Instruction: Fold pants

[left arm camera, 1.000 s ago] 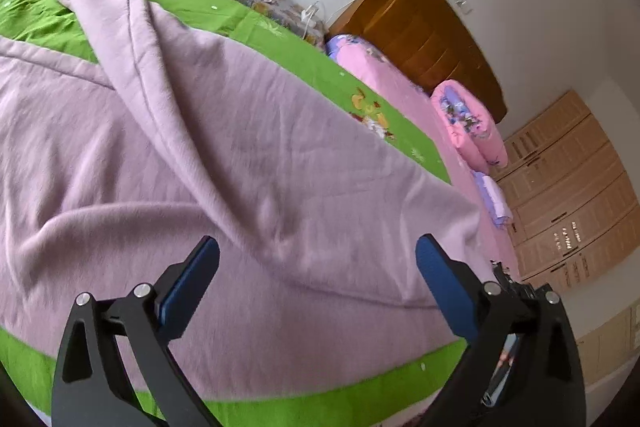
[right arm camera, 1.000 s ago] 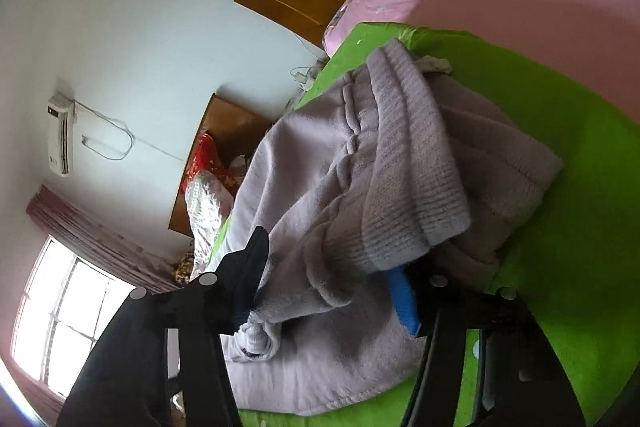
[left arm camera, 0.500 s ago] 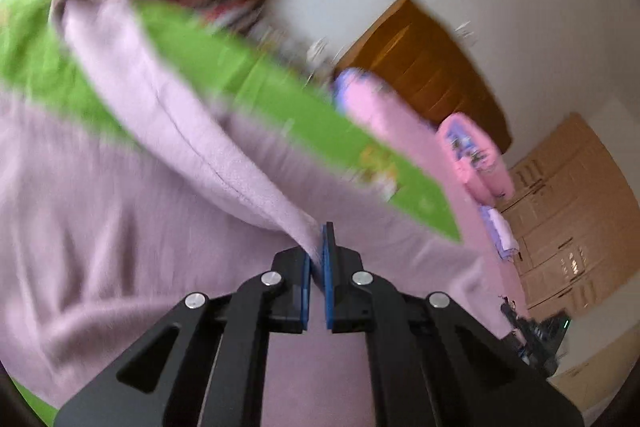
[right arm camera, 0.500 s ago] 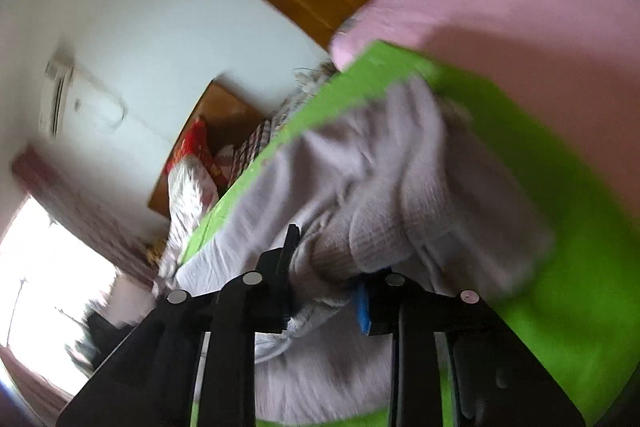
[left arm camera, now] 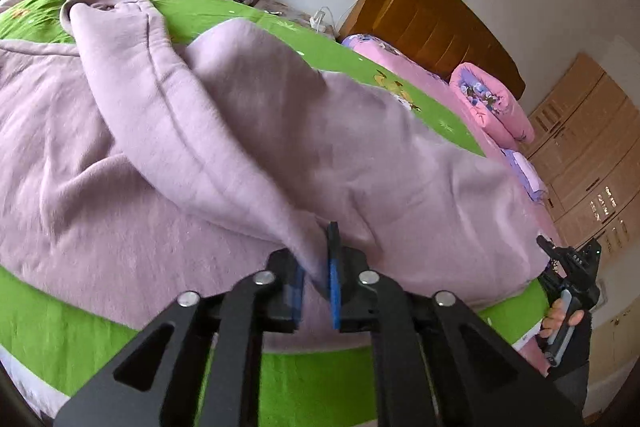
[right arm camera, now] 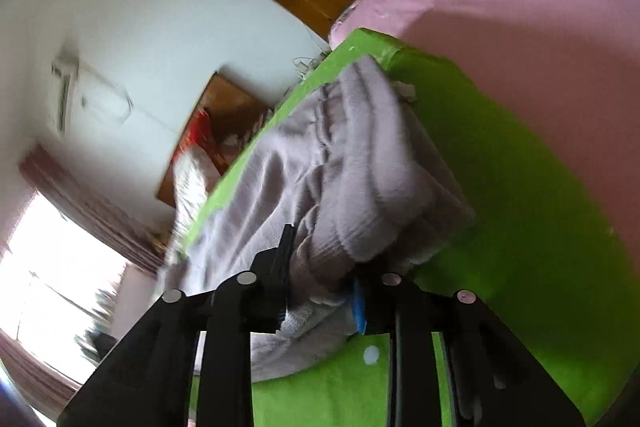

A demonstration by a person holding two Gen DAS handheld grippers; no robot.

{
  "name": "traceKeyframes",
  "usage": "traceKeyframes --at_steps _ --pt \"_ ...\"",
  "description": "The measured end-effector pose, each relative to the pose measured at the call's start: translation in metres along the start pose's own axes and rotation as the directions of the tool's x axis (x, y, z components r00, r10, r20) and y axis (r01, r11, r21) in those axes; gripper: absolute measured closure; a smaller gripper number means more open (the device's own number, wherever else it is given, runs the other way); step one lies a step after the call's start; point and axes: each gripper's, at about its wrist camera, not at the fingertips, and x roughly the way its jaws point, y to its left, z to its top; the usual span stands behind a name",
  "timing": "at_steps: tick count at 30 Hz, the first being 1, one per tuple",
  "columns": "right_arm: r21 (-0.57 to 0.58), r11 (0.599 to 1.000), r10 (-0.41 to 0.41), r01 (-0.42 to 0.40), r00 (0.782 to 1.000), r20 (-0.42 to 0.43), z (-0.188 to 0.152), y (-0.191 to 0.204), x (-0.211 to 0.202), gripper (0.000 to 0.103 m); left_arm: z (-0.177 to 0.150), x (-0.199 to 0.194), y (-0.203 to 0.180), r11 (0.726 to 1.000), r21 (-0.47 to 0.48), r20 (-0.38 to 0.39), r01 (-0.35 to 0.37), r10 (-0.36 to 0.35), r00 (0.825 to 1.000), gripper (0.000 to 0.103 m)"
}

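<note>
Here the lilac pants lie rumpled across a green sheet; left gripper clamps a fabric fold, right gripper clamps the ribbed cuff. Wooden headboard, white wall behind

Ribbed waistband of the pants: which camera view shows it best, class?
The right wrist view: the ribbed waistband fills the centre, bunched in the right claw. The left wrist view shows only smooth lilac fabric of the pants, pinched by the left claw.
</note>
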Motion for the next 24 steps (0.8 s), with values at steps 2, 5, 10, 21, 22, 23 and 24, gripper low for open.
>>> traceKeyframes --at_steps 2,5,10,21,22,23,24 --pt "-0.005 1.0 0.0 0.0 1.0 0.011 -0.001 0.004 -0.005 0.049 0.003 -0.003 -0.001 0.999 -0.02 0.009 0.034 -0.033 0.999 0.063" --pt "-0.047 0.998 -0.043 0.044 0.999 0.02 -0.007 0.015 -0.013 0.048 0.002 -0.008 0.002 0.999 -0.03 0.028 0.031 -0.03 0.999 0.052" --pt "-0.135 0.977 -0.155 0.162 0.986 0.062 -0.014 0.033 -0.013 0.069 0.001 -0.006 0.01 0.997 -0.068 0.033 0.031 -0.029 0.999 0.061" --pt "-0.181 0.964 -0.178 0.196 0.978 0.111 -0.019 0.04 -0.019 0.083 -0.003 -0.04 -0.011 0.999 0.034 0.103 0.02 -0.024 0.994 0.096" --pt "-0.181 0.959 -0.203 0.219 0.974 0.102 -0.021 0.035 -0.015 0.083 -0.007 -0.033 -0.007 1.0 0.029 0.078 0.008 -0.01 0.997 0.096" --pt "-0.175 0.957 -0.217 0.231 0.972 0.093 -0.022 0.03 -0.01 0.084 -0.011 -0.025 -0.003 1.0 0.02 0.051 -0.002 0.001 0.999 0.096" --pt "-0.169 0.96 -0.211 0.225 0.973 0.094 -0.024 0.026 -0.01 0.085 -0.016 -0.014 0.003 1.0 0.001 0.014 -0.012 0.012 1.0 0.096"
